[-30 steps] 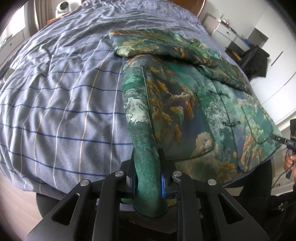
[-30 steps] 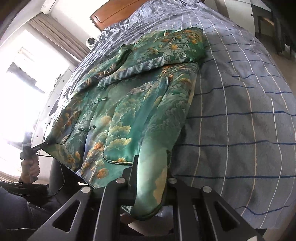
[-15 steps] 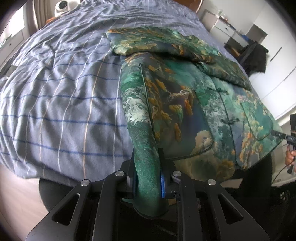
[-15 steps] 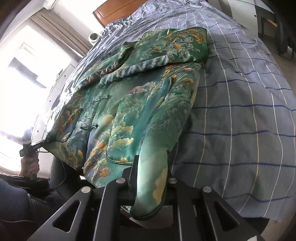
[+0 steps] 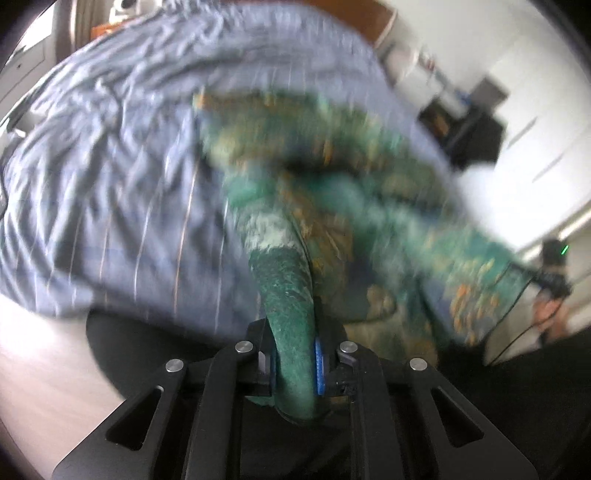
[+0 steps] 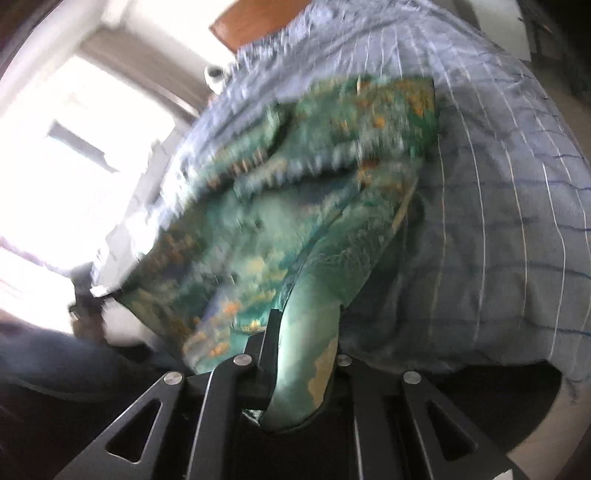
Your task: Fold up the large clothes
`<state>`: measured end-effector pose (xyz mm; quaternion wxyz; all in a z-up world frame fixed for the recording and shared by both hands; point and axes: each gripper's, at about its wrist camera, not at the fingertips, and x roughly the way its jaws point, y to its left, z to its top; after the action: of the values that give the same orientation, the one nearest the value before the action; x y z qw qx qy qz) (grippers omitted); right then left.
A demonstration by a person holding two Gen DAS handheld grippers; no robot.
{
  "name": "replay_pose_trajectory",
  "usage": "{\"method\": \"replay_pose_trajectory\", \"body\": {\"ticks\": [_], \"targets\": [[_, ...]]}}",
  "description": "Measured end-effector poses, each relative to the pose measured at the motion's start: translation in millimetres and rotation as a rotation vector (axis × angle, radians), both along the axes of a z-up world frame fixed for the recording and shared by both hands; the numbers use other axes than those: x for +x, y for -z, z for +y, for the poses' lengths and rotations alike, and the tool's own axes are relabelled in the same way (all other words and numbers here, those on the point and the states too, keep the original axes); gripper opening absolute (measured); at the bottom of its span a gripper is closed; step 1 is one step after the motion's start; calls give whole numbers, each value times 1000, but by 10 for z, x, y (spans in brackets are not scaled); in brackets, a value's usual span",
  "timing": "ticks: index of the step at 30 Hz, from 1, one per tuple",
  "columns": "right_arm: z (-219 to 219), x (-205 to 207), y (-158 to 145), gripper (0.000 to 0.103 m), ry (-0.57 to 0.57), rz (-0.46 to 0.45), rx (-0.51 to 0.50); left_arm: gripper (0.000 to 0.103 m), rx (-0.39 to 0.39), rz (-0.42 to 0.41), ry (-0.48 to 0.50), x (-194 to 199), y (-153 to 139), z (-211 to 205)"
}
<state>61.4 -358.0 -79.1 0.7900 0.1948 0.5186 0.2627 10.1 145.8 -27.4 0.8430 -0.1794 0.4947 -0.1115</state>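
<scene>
Jacket (image 5: 332, 206) hem, pinched by left gripper (image 5: 293, 363) and right gripper (image 6: 306, 363), wants lifting evenly toward the collar, corners level.

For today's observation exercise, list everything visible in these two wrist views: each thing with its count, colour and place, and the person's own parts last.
Jacket: one, green brocade with orange and gold pattern, lying on the bed with its near hem lifted at two corners.
Bed cover: one, blue-grey with thin white and dark stripes, spread under the jacket.
Headboard: one, brown wood, at the bed's far end.
Small white device: one, on the bed near the headboard; too blurred to identify.
Dark furniture: one, black, by the white wall; blurred.
Left gripper: one, black, shut on one hem corner.
Right gripper: one, black, shut on the other hem corner.
Hand: one, holding the right gripper, at the left view's right edge.
</scene>
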Motion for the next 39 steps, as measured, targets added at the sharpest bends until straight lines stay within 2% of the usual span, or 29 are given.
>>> {"method": "replay_pose_trajectory", "body": {"ticks": [2,5,7,8,11,15,18,19,20,21,23,24,25,26,27,28,30,31,32,33,34,35,37,39], "targets": [[-148,243,-207,12,49,-75,83,12,-39,-48,-33,258,-153,105],[-340,690,-374,12,132,-134,172,13,-84,-90,-110,871,-234,242],[-412,1050,-428,12,179,-166,192,13,-87,-109,-150,1242,-173,300],[-451,1329,-418,12,201,-190,194,13,-87,-109,-184,1546,-77,328],[-440,1869,-264,12,257,-234,173,13,-92,-52,-270,2191,254,344],[-458,2510,256,12,389,-137,162,18,-28,7,-297,2660,582,261],[-389,2731,554,12,423,-83,111,34,38,38,-288,2826,744,164],[-391,2766,638,12,434,-67,118,47,33,42,-285,2849,772,164],[-408,2753,708,12,445,-51,129,64,6,44,-277,2870,787,176],[-434,2782,784,13,464,-22,153,71,-18,44,-273,2897,774,198],[-499,2803,863,19,491,36,228,86,-67,33,-269,2848,668,244],[-534,2782,870,30,494,51,265,88,-105,23,-259,2819,598,281],[-570,2788,866,47,496,67,329,89,-147,11,-248,2792,530,319],[-602,2770,832,59,498,66,383,90,-192,-2,-240,2756,464,371],[-626,2777,798,83,496,58,436,92,-241,-20,-230,2705,390,434],[-661,2750,726,97,499,41,483,94,-273,-39,-221,2661,331,486],[-717,2718,590,98,514,5,523,97,-276,-72,-198,2577,238,551],[-748,2698,488,98,512,-25,528,98,-244,-83,-185,2546,219,566],[-747,2670,411,98,506,-47,507,99,-183,-85,-173,2510,234,575],[-725,2646,324,98,496,-71,442,99,-143,-74,-172,2513,274,559],[-676,2657,248,98,479,-93,332,99,-101,-35,-170,2538,378,528],[-544,2673,176,98,440,-111,142,99,-82,-3,-163,2564,450,510],[-291,2706,188,98,362,-118,-117,98,-8,58,-163,2701,661,397],[-102,2733,273,98,304,-122,-270,98,65,71,-172,2824,788,288]]}}
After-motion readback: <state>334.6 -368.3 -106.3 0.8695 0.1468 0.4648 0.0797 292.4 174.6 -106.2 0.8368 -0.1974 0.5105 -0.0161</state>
